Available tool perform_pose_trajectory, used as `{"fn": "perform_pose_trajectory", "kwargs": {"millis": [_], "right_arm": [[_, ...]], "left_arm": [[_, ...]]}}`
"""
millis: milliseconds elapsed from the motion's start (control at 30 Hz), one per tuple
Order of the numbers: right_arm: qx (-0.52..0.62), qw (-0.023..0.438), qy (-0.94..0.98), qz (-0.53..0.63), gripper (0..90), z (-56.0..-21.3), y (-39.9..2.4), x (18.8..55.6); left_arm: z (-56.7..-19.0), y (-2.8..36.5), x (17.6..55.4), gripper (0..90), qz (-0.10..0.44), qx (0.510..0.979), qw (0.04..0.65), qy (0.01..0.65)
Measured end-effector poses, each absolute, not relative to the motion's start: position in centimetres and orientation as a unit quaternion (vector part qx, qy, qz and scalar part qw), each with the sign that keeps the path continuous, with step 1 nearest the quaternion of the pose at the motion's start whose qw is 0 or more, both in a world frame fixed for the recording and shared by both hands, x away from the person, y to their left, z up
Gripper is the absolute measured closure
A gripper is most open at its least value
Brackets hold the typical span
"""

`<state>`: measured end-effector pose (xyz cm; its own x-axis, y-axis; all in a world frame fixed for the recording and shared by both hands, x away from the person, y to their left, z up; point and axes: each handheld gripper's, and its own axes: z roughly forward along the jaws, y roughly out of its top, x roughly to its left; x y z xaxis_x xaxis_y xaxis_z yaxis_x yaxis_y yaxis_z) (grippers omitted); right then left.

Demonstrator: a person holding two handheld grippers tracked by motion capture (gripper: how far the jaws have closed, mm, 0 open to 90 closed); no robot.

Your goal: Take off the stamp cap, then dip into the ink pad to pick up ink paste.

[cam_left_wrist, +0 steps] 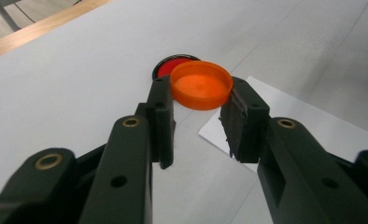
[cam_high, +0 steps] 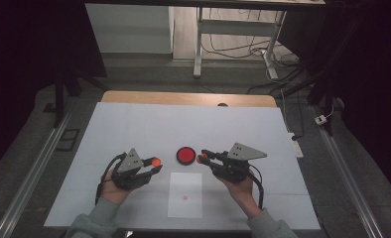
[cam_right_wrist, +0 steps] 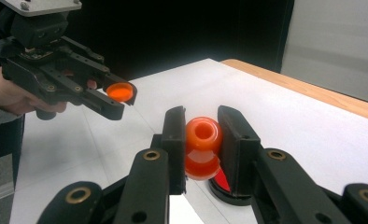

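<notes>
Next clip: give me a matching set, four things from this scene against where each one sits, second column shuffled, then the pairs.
1. orange cap
2. orange bottle
3. red disc
4. paper sheet

A. flat on the table between the grippers
B. clamped in the left gripper
C. on the table nearest the person
D. clamped in the right gripper

Pairs: 1-B, 2-D, 3-A, 4-C

Red dish (cam_left_wrist: 169, 66) sits mostly hidden behind orange cap (cam_left_wrist: 201, 85) in the left gripper view. Paper sheet (cam_right_wrist: 184, 209) cut off by the bottom edge in the right gripper view. Small mark on the sheet in the high view too small to read.
</notes>
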<state>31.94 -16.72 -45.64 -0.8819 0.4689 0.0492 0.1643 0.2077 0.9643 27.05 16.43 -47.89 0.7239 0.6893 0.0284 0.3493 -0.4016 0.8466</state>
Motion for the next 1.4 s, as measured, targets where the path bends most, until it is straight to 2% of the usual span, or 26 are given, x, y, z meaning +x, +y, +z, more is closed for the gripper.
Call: {"fn": "perform_pose_trajectory", "kwargs": {"millis": [733,1400], "right_arm": [[0.215,0.135,0.767,0.589,71.9,-45.8,-17.3,32.3],[0.215,0.134,0.772,0.583,71.9,-46.1,-16.9,32.4]], "left_arm": [[-50.0,22.3,24.7,64.9,0.181,0.784,0.452,0.386],[-50.2,22.4,24.9,64.9,0.182,0.785,0.448,0.387]]}}
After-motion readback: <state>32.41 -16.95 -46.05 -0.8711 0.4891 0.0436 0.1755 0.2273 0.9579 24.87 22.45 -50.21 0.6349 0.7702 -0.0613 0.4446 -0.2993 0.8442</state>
